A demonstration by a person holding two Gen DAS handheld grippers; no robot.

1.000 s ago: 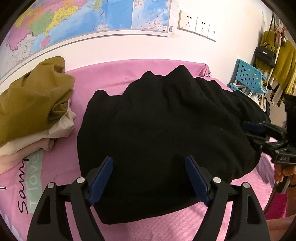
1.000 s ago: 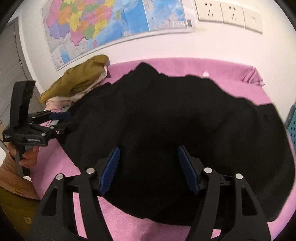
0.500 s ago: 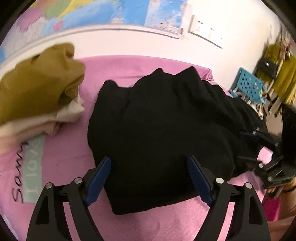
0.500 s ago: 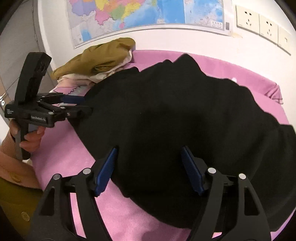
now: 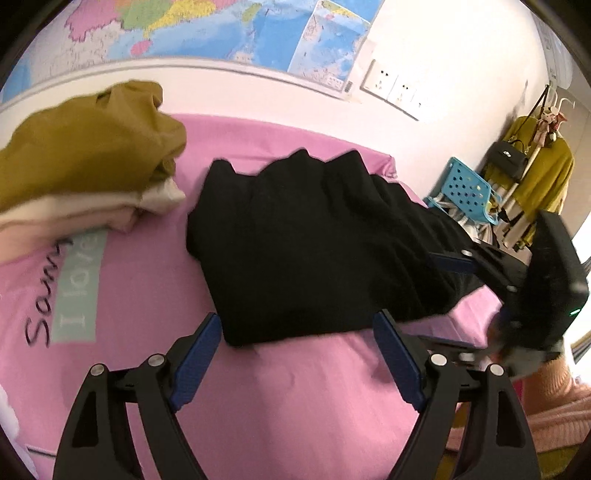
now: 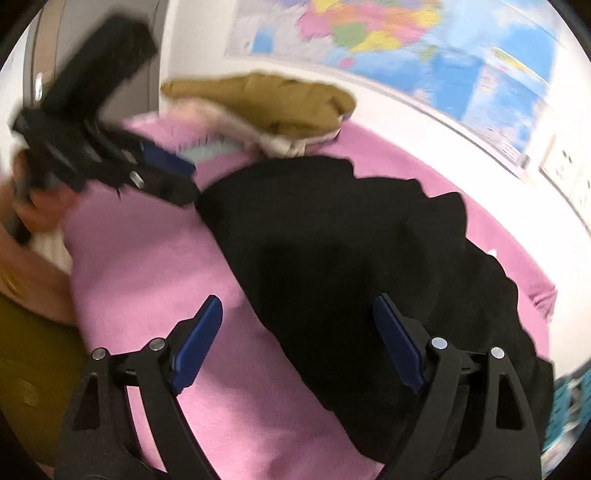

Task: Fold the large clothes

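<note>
At the far left of the left wrist view a pile of folded clothes point(image 5: 85, 162), mustard on top of cream and pale pink pieces, sits on the pink sheet point(image 5: 155, 288) that covers the surface. Beside it the sheet carries a pale printed strip with lettering point(image 5: 79, 284). The left gripper point(image 5: 297, 354) hovers low over bare pink sheet with its blue-padded fingers spread wide and nothing between them, just short of the near edge of the black garment point(image 5: 314, 243). That garment lies in a bunched heap across the middle of the sheet, its far edge rising in small peaks. To the right, the right gripper point(image 6: 297, 339) is likewise spread apart, empty, poised above the garment's near side. Beyond it stand a blue perforated basket point(image 5: 465, 188) and a rack of yellow clothes point(image 5: 535, 173); a map point(image 5: 207, 29) hangs on the wall.
</note>
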